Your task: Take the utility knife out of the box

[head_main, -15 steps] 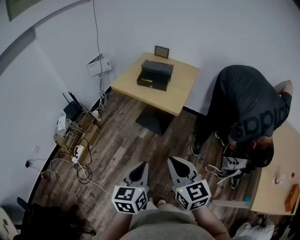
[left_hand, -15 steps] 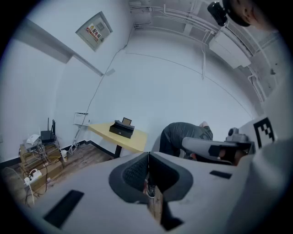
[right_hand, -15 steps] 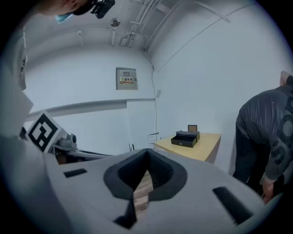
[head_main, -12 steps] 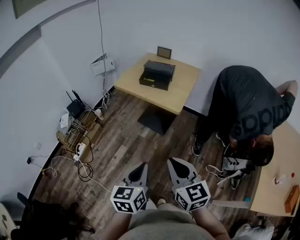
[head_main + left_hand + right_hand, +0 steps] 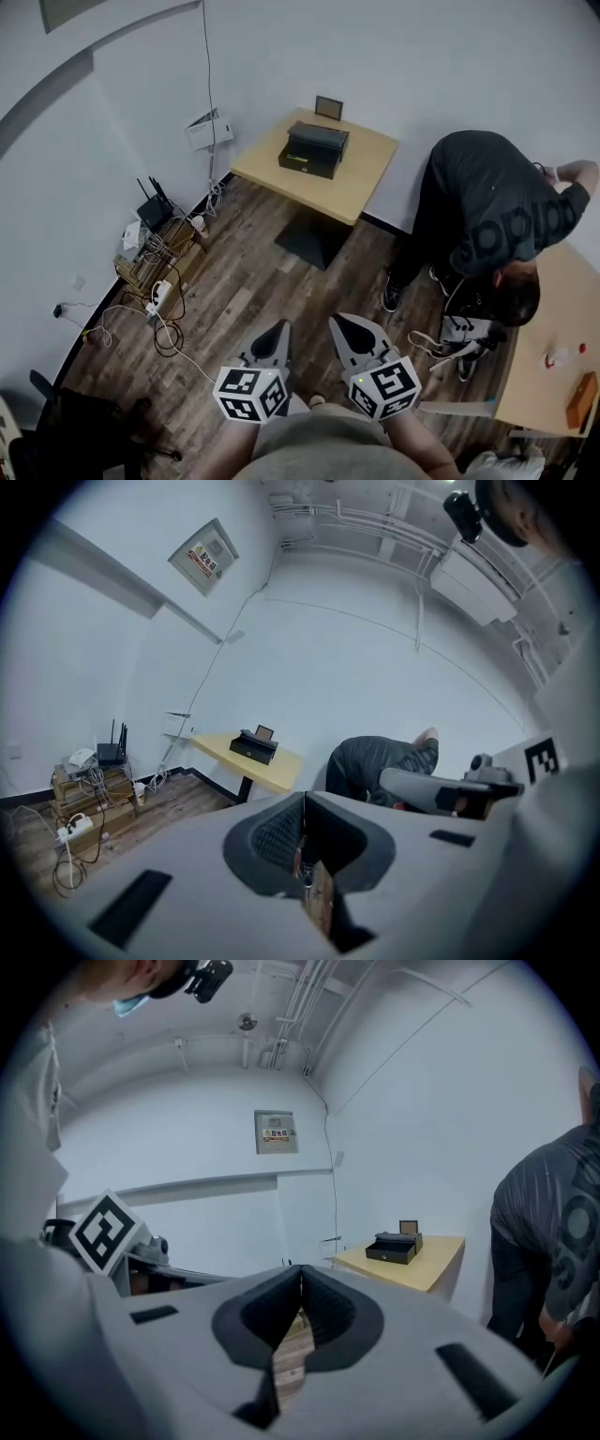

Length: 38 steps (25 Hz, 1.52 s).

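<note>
A black box (image 5: 314, 150) stands closed on a small yellow table (image 5: 356, 192) against the far wall; no utility knife shows. The box (image 5: 253, 747) is small and distant in the left gripper view, and the box (image 5: 395, 1246) is just as far off in the right gripper view. My left gripper (image 5: 281, 330) and right gripper (image 5: 337, 325) hang side by side over the wooden floor, well short of the table. Both are shut with nothing between the jaws, as the left gripper (image 5: 303, 801) and right gripper (image 5: 300, 1271) show in their own views.
A person in a dark shirt (image 5: 487, 225) bends over at the right beside a second wooden table (image 5: 553, 347). A router and tangled cables (image 5: 150, 253) lie by the left wall. A small frame (image 5: 328, 107) stands behind the box.
Both grippers have slid slightly down in the head view and stay shut. The bending person at the right has shifted a little. The box has not moved.
</note>
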Motion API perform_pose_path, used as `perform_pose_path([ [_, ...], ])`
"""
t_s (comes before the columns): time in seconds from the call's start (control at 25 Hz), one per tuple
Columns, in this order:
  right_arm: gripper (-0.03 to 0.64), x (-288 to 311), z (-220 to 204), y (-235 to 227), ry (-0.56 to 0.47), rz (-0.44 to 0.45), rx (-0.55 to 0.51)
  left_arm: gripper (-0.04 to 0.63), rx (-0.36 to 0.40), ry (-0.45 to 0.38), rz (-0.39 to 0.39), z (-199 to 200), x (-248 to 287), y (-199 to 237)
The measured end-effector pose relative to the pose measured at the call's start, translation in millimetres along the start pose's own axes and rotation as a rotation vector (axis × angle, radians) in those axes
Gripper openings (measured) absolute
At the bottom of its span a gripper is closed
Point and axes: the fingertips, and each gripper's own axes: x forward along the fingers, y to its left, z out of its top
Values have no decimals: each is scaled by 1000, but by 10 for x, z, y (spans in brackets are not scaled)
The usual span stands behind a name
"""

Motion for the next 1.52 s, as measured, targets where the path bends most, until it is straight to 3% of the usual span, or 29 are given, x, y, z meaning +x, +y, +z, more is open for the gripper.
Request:
perform_pose_path([
  [0.24, 0, 98, -22, -18, 10, 32, 16, 4, -11, -10, 15, 19, 16, 0],
  [0.6, 0, 582, -35, -296, 29, 33, 33, 5, -31, -6, 44, 151, 463, 398],
  [1.52, 0, 3221, 746, -1406, 21, -85, 26, 4, 5, 73, -79, 1439, 2599, 1969],
])
